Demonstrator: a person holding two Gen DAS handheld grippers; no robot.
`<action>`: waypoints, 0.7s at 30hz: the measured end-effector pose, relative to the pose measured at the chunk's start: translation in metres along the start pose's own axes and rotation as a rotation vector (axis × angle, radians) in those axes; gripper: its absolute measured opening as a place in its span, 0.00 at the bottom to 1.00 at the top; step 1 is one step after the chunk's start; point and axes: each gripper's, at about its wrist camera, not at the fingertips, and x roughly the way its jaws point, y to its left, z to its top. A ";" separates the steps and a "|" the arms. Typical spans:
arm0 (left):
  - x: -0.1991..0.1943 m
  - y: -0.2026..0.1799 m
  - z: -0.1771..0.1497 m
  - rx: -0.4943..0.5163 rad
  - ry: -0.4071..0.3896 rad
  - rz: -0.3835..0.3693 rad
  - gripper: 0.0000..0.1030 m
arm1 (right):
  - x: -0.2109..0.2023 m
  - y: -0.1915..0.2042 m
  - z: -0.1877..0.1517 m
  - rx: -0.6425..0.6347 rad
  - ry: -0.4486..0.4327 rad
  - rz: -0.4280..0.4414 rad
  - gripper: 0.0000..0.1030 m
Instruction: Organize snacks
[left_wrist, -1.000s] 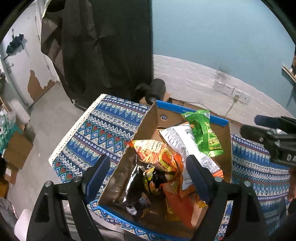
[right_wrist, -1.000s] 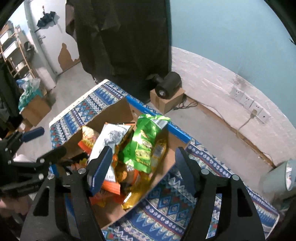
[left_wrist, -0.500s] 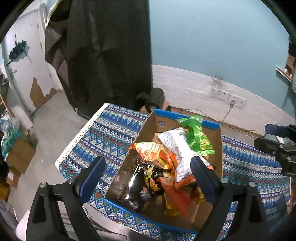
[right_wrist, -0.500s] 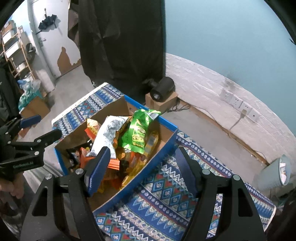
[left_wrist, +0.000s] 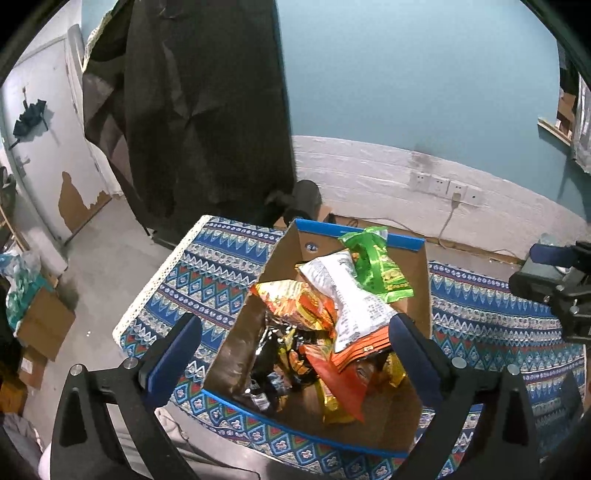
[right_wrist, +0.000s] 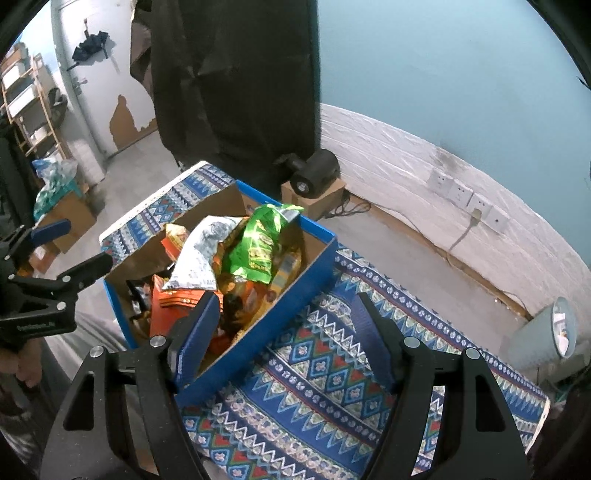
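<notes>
- your tabletop (left_wrist: 207, 273) under its blue patterned cloth is the biggest thing here, filling the lower half of both wrist views.
- on that cloth sits the cardboard box (left_wrist: 317, 242) with blue outer walls and a blue rim; in the right wrist view it stands at the left part of the tabletop (right_wrist: 332, 369), with bare cloth to its right.
- the snacks are all heaped inside the box (right_wrist: 317, 273), none lying out on the cloth.
- on top of the heap lies the white bag (left_wrist: 351, 295), slanting across the middle; it shows again in the right wrist view (right_wrist: 199, 258).
- the green bag (left_wrist: 376, 266) leans at the far end, its crimped top poking above the rim (same bag in your right view (right_wrist: 258, 243)).
- the orange and yellow bag (left_wrist: 295, 302) lies beside the white one, toward the left wall of the box.
- flat orange packets (left_wrist: 347, 373) and dark foil wrappers (left_wrist: 273, 362) fill the near end.
- your left gripper (left_wrist: 295, 354) hangs above the near end of the box, its fingers opening wide, touching no snack.
- your right gripper (right_wrist: 284, 336) hangs over the box's right wall and the cloth next to it, fingers spread and holding nothing.
</notes>
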 end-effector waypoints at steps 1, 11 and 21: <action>0.000 0.000 0.001 -0.002 0.003 -0.005 0.99 | 0.000 -0.002 -0.001 0.002 0.001 -0.003 0.71; -0.006 -0.009 0.002 0.025 -0.016 -0.014 0.99 | 0.000 -0.008 -0.005 0.009 0.012 -0.009 0.71; -0.004 -0.008 0.002 0.017 -0.010 -0.010 0.99 | 0.002 -0.005 -0.007 0.003 0.017 -0.004 0.71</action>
